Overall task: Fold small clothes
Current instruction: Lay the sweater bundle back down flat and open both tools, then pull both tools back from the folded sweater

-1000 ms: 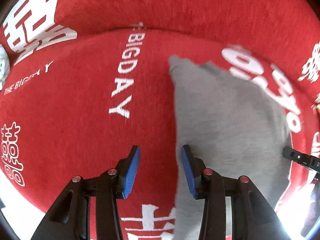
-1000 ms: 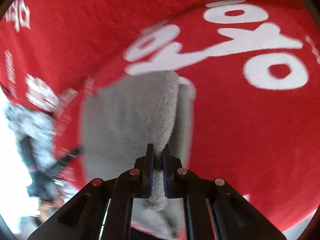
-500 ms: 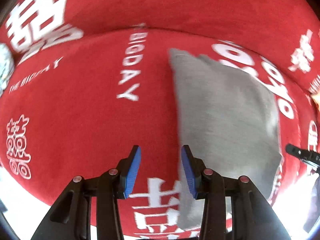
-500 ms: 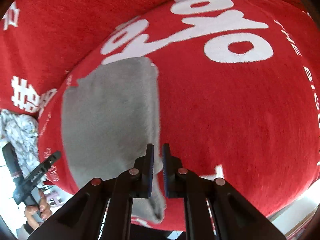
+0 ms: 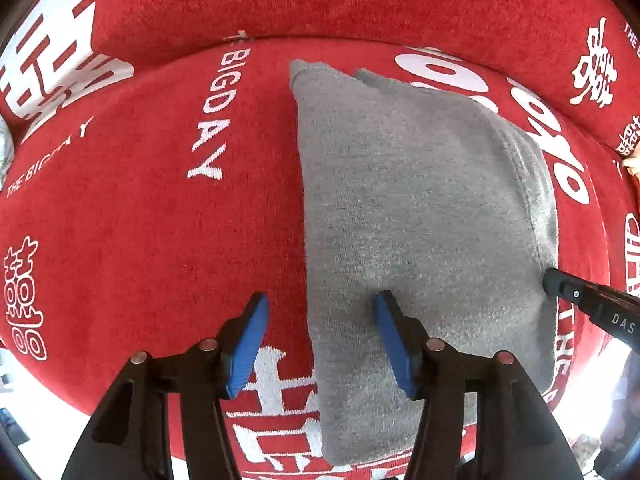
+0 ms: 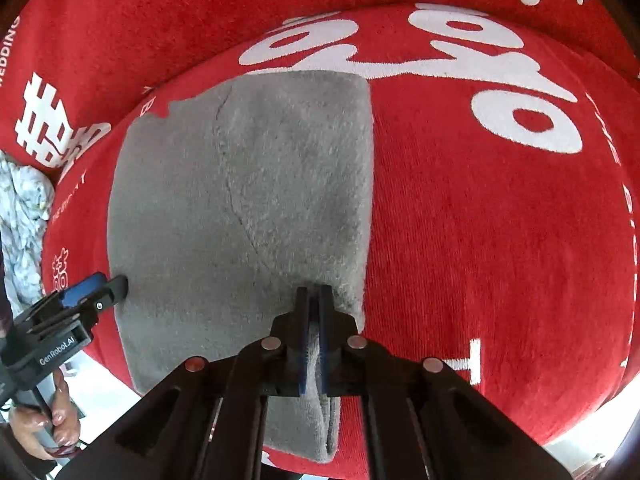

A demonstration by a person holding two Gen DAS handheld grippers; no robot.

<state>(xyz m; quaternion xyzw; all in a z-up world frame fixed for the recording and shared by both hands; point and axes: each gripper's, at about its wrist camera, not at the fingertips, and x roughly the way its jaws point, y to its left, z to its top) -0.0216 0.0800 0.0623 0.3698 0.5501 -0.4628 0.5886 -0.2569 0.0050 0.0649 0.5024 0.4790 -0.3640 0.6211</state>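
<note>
A grey garment point(image 5: 420, 208) lies folded flat on a red cloth with white lettering point(image 5: 140, 220). My left gripper point(image 5: 322, 340) is open over the garment's left edge, with one blue pad on the red cloth and one over the grey fabric. In the right wrist view the same grey garment point(image 6: 240, 208) fills the middle. My right gripper point(image 6: 314, 332) is shut on the garment's right near edge, with a fold of grey fabric between the pads. The left gripper point(image 6: 96, 288) shows at the garment's left side there, and the right gripper's tip point(image 5: 580, 300) shows in the left wrist view.
The red cloth point(image 6: 500, 240) covers a rounded cushioned surface with a raised back. A pale patterned cloth point(image 6: 20, 220) lies at the far left. A hand point(image 6: 40, 428) holds the left gripper's handle. The surface's near edge drops to a bright floor.
The garment's right side, lifted and folded a second ago, now lies flat. The right gripper has moved down with its edge. The left gripper has moved closer over the garment's left edge and stays open.
</note>
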